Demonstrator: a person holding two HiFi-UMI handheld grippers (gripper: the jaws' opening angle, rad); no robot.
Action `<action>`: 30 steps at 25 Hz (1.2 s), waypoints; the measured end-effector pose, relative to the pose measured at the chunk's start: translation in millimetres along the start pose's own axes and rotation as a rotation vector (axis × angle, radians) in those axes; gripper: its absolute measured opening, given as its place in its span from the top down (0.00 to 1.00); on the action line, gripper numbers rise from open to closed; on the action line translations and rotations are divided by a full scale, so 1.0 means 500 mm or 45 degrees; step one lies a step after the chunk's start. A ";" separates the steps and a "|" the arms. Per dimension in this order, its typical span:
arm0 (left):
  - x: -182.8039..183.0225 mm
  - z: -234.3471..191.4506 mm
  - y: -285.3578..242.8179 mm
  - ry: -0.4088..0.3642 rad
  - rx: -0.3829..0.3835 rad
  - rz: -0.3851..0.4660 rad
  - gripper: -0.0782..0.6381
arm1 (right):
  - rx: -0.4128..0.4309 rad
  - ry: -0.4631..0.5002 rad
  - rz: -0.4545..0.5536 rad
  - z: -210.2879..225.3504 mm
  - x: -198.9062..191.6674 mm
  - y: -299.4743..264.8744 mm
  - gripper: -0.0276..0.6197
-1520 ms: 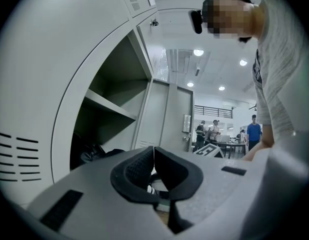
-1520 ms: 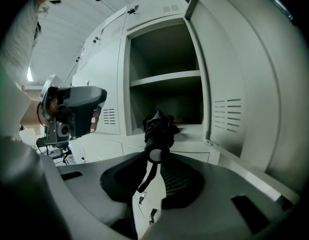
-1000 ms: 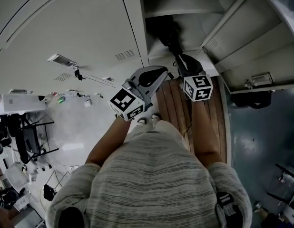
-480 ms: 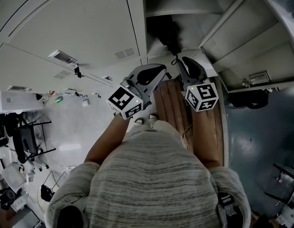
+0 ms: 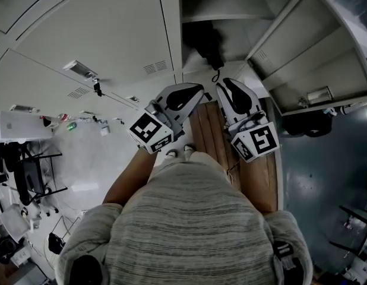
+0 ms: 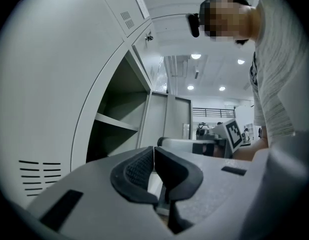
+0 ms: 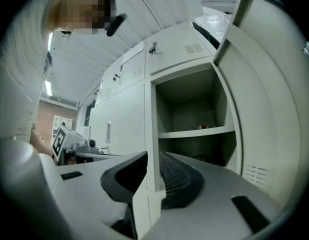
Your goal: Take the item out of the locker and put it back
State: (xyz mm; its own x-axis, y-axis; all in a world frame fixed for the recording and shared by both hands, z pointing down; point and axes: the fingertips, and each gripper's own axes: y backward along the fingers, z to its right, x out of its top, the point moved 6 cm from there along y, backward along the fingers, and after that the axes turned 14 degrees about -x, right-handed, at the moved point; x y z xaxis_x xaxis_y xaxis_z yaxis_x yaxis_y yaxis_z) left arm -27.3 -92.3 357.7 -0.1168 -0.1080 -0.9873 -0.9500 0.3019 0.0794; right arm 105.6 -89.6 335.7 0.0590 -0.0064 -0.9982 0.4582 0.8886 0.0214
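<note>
White locker (image 5: pixel 82 28), grey horizontally striped shirt (image 5: pixel 189 218).

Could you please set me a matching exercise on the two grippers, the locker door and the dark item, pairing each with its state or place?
1. left gripper
2. right gripper
3. locker door
4. dark item

A. swung open
B. inside the locker
C. jaws together
D. jaws slightly apart, nothing between them

Pairs: 1-C, 2-D, 3-A, 4-B.
</note>
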 end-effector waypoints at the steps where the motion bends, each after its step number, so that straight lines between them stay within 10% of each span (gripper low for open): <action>1: 0.001 0.003 0.005 0.000 0.001 0.000 0.88 | 0.017 -0.004 0.012 -0.012 0.006 0.005 0.81; 30: -0.001 0.026 0.054 0.001 0.030 0.001 0.88 | 0.164 0.039 -0.044 -0.114 -0.017 0.036 0.92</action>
State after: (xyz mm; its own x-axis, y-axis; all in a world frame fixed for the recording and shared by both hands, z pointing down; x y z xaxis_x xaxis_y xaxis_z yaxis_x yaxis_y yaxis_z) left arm -49.2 -71.7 358.4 -0.1182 -0.1087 -0.9870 -0.9429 0.3240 0.0773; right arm 63.0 -47.6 341.4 0.0150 -0.0205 -0.9997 0.5698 0.8217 -0.0083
